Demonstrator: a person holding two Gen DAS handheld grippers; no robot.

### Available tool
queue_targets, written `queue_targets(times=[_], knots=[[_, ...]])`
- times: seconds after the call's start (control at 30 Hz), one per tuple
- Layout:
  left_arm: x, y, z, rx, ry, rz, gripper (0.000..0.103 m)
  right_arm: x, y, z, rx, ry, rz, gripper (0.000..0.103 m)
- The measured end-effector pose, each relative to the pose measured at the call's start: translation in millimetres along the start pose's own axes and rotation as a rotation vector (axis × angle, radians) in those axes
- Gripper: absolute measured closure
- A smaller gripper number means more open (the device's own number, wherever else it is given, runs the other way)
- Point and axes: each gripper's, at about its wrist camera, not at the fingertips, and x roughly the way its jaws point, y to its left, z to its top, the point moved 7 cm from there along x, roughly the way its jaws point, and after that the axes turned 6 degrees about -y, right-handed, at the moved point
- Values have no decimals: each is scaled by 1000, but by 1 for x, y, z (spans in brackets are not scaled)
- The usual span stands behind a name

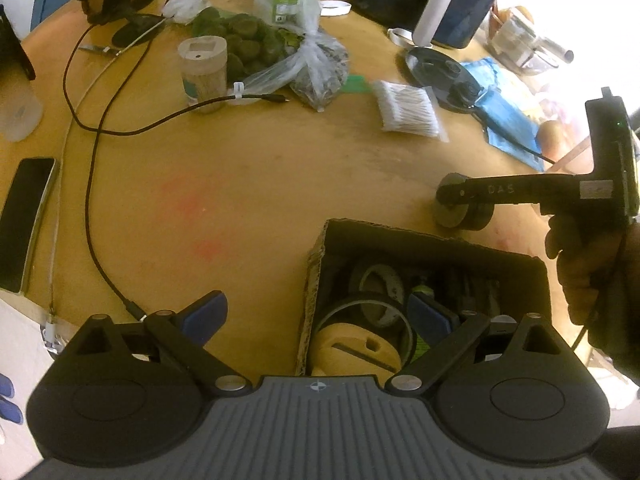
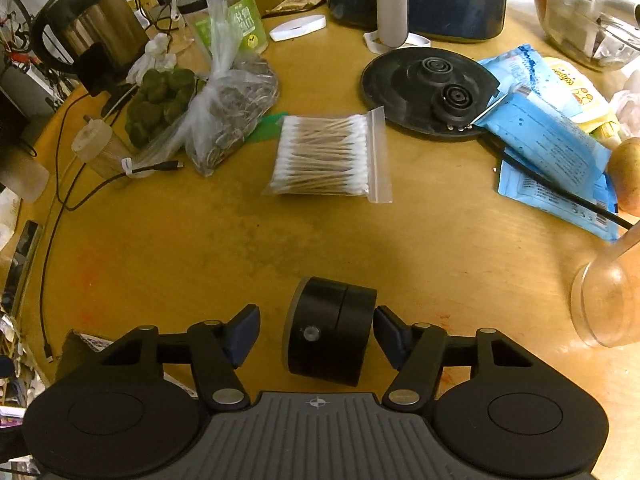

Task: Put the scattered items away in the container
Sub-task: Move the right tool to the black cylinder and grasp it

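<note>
Cluttered table (image 2: pixel 280 240): right gripper (image 2: pixel 316 330) half-open around black cylinder (image 2: pixel 328 332), contact unclear.

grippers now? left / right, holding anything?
Left gripper: open, empty, above the cardboard box.
Right gripper: open around the black cylinder; a gap shows at one pad, not gripped yet.

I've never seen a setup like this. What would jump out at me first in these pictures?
Probably the right gripper, its blue-padded fingers straddling a black cylinder lying on its side on the wooden table. Beyond it lies a clear bag of cotton swabs. Near the left gripper sits an open cardboard box holding tape rolls.
</note>
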Motion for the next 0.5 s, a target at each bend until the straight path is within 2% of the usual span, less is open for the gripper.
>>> queue_targets(times=[0.13, 0.5], knots=[[1, 1, 1, -9, 0, 1, 4, 2, -3, 0, 15, 7, -33, 55], [3, -3, 4, -2, 0, -18, 4, -2, -3, 1, 8, -7, -67, 60]])
